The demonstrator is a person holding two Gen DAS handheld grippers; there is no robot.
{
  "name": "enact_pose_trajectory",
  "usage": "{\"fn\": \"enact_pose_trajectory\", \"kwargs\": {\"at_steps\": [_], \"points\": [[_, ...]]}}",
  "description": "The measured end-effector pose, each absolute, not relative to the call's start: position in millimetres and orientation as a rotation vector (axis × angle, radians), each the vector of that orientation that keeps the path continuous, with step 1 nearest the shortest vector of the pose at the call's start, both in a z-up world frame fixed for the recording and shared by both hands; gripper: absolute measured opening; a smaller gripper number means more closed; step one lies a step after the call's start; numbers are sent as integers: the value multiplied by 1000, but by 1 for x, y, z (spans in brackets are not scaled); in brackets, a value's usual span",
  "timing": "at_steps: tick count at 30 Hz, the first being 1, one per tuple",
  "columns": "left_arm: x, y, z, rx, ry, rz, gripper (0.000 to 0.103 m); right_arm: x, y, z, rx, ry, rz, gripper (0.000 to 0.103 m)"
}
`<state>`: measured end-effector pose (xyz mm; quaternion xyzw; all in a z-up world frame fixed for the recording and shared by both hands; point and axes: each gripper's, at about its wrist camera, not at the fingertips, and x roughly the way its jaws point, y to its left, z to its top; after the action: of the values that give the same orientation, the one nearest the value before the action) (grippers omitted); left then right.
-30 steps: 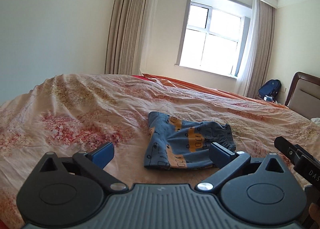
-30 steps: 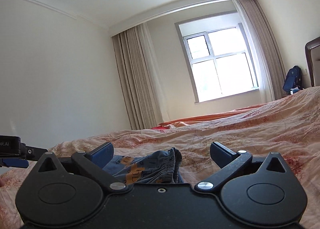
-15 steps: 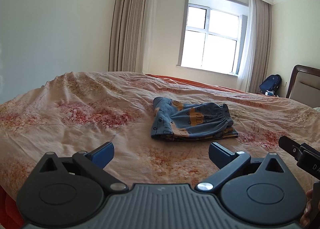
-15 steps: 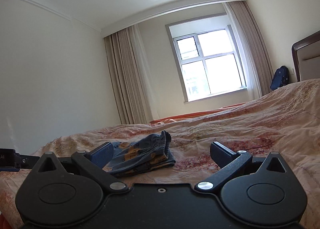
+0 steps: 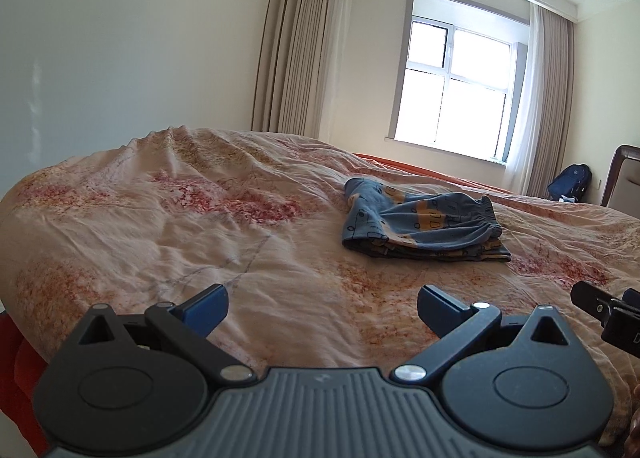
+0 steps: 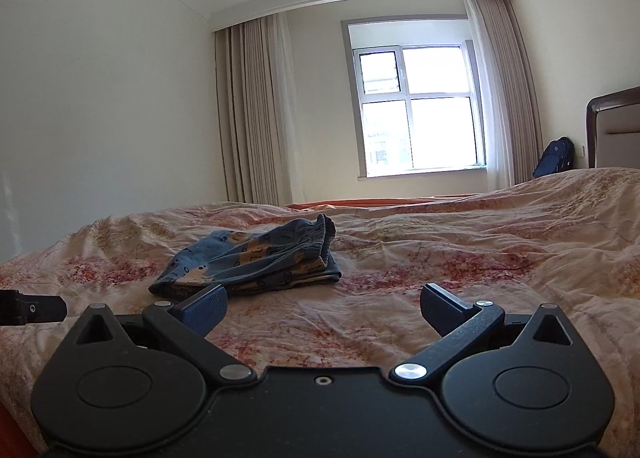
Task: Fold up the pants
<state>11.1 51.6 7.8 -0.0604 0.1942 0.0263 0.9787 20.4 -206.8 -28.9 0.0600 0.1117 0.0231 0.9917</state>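
Observation:
Folded blue pants (image 5: 420, 224) with orange print lie in a compact bundle on the floral bedspread (image 5: 200, 226), waistband to the right. They also show in the right wrist view (image 6: 256, 258). My left gripper (image 5: 322, 308) is open and empty, well short of the pants. My right gripper (image 6: 324, 308) is open and empty, near the bundle's front edge but apart from it. Part of the right gripper (image 5: 608, 314) shows at the left view's right edge, part of the left gripper (image 6: 32, 308) at the right view's left edge.
The bed's near edge with red sheet (image 5: 24, 370) is at lower left. A wooden headboard (image 6: 612, 126) stands at right. A blue backpack (image 6: 554, 156) sits by the window wall with curtains (image 6: 256, 110).
Both grippers have drawn back from the pants toward the bed's near edge, staying open. The folded pants lie still and now look farther away.

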Motion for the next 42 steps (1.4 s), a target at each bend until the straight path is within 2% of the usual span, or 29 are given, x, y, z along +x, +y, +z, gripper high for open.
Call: {"fn": "enact_pose_trajectory", "kwargs": {"at_steps": [42], "points": [[16, 61, -1, -182, 447, 96, 103, 26, -202, -33, 117, 245, 87, 103]]}}
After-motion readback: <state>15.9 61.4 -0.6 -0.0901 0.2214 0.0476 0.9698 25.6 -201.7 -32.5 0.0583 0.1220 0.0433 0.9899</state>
